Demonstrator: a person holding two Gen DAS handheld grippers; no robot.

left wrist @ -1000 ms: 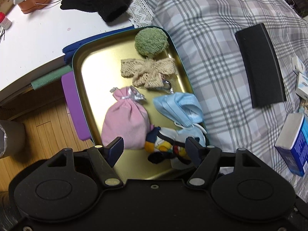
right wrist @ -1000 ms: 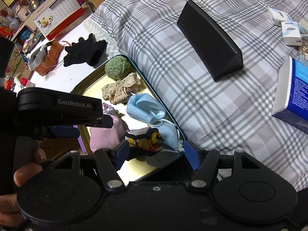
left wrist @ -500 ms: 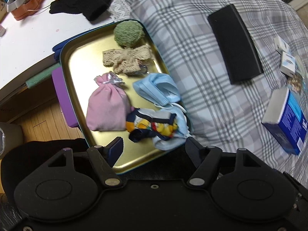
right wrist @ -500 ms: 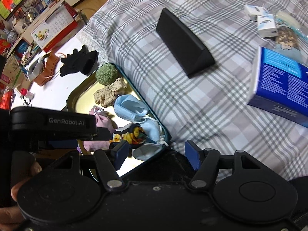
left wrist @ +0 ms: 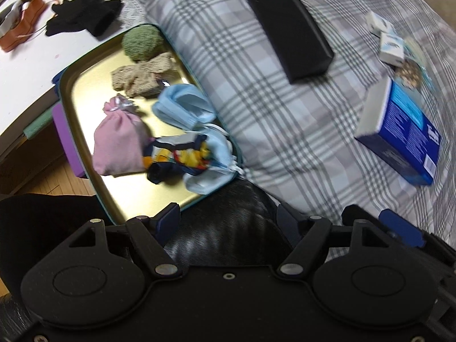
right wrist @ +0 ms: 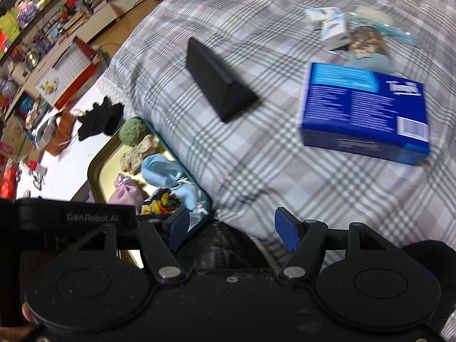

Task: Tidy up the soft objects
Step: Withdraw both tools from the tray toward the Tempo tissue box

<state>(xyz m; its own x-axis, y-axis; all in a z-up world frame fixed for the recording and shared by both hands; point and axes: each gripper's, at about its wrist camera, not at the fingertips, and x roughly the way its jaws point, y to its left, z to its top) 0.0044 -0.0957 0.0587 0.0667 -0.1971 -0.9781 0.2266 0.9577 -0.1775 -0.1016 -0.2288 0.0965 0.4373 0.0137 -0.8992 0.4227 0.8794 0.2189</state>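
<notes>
Both grippers, left (left wrist: 228,218) and right (right wrist: 230,226), have empty jaws spreading wider, apparently done loading the gold tray (left wrist: 85,94), where pouch (left wrist: 119,142), masks (left wrist: 182,109) and sock (left wrist: 176,156) sit gathered, beside the plaid bed (left wrist: 285,114).

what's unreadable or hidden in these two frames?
- Blue box: print too blurred to read, both views.
- Tray near corner: hidden by the left gripper body in the left wrist view, and by that gripper in the right wrist view.
- Small white boxes: blurred, labels illegible.
- Face masks: the colourful item partly covers one.
- Right gripper: jaws opening, nothing between them.
</notes>
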